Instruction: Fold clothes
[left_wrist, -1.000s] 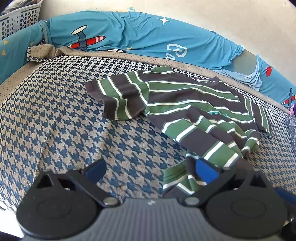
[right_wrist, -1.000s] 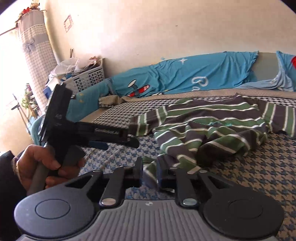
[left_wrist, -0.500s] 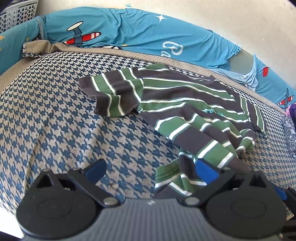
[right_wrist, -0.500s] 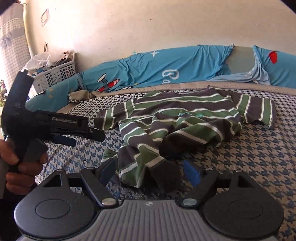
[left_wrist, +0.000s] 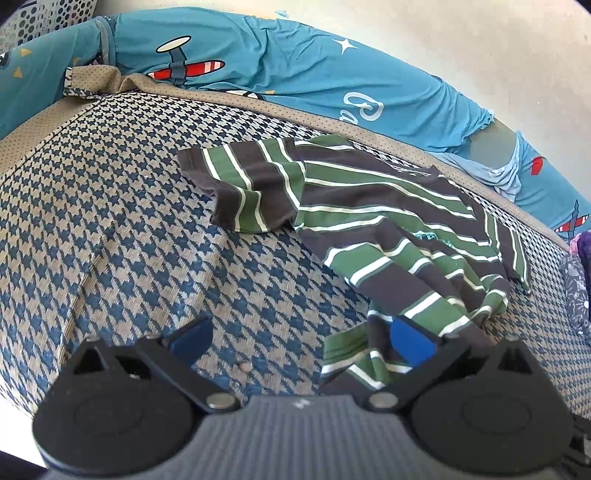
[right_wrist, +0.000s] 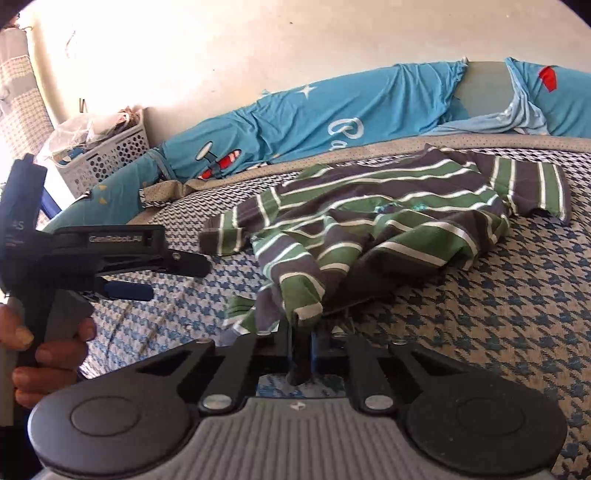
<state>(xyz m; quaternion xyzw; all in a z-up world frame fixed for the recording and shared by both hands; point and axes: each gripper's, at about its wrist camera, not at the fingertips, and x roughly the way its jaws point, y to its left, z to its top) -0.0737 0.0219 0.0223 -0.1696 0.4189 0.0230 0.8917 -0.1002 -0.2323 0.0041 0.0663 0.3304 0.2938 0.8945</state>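
A dark grey shirt with green and white stripes (left_wrist: 388, 221) lies rumpled on the houndstooth bed cover (left_wrist: 129, 240), its near hem bunched toward me. In the right wrist view the shirt (right_wrist: 388, 229) rises in a ridge to my right gripper (right_wrist: 301, 343), whose jaws are closing with a fold of the hem pinched between the pads. My left gripper (left_wrist: 301, 343) stands open just left of the hem, its right blue pad (left_wrist: 412, 345) over the fabric edge and nothing gripped. A hand holds that left gripper (right_wrist: 173, 277) at the left of the right wrist view.
A blue aeroplane-print cover (left_wrist: 295, 74) runs along the wall behind the bed. A white laundry basket (right_wrist: 107, 155) stands at the far left corner. A dark patterned cloth (left_wrist: 576, 288) lies at the bed's right edge. The near bed edge is at lower left.
My right gripper opened wide half a second ago, sank onto the bunched hem and has closed on a fold of it. The left gripper has stayed open and hardly moved.
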